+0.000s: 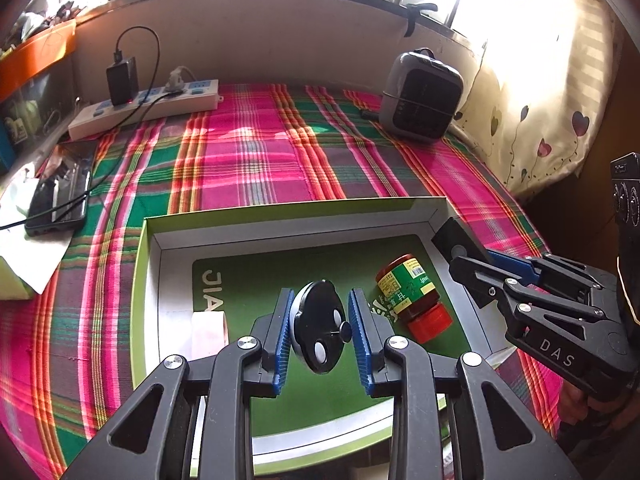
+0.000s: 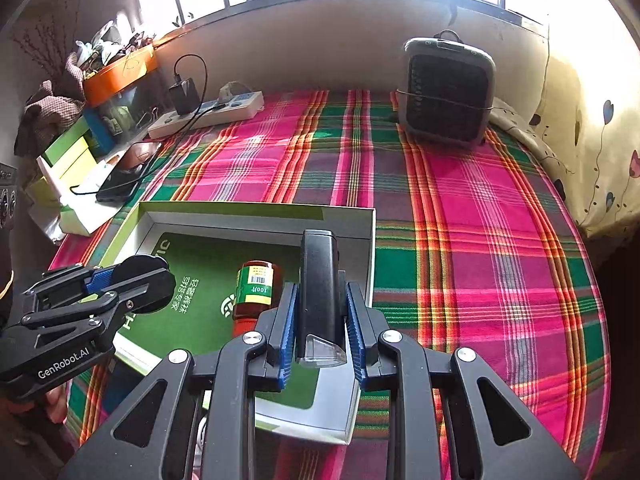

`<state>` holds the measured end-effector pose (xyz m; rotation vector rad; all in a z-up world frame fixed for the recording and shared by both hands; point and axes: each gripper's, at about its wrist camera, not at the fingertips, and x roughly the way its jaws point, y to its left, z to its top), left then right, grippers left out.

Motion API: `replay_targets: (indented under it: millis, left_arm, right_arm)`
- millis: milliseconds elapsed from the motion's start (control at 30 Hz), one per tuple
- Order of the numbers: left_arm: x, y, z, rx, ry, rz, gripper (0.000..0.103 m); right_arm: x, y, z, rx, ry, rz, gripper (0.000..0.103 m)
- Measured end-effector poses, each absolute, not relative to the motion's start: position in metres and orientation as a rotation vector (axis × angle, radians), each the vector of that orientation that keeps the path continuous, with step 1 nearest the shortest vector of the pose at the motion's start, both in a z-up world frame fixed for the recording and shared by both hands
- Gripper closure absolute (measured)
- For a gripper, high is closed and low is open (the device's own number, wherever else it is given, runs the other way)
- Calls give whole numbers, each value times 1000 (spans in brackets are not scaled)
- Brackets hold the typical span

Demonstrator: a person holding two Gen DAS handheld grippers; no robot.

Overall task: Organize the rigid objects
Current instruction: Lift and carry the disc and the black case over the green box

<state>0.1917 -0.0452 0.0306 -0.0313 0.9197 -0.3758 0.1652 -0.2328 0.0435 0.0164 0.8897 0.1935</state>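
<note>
A shallow open box (image 1: 288, 210) with a green floor lies on the plaid cloth. My left gripper (image 1: 320, 326) is shut on a round black disc (image 1: 318, 330) with white spots, held on edge above the box floor. In the right wrist view my right gripper (image 2: 320, 330) is shut on a slim black rectangular device (image 2: 320, 288) with a clear end, over the box's right side (image 2: 370, 248). A red-capped bottle (image 1: 412, 294) with a green and yellow label lies flat inside the box; the same bottle (image 2: 256, 288) shows between both grippers. The left gripper (image 2: 132, 280) also shows at the left.
A grey heater (image 2: 448, 92) stands at the back right. At the back left lie a white power strip (image 1: 148, 106) with a black charger and a phone (image 1: 60, 192) on a cable. A pink roll (image 1: 208, 332) sits in the box's left corner. Floral bedding (image 1: 536, 120) borders the right.
</note>
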Motion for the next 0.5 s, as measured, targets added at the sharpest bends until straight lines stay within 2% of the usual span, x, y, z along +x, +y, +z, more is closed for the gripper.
replay_targets:
  millis: [500]
  left_arm:
    - [201,-53,17,1,937,-353,77]
  right_arm:
    - [183,-227,27,2,921,204,78]
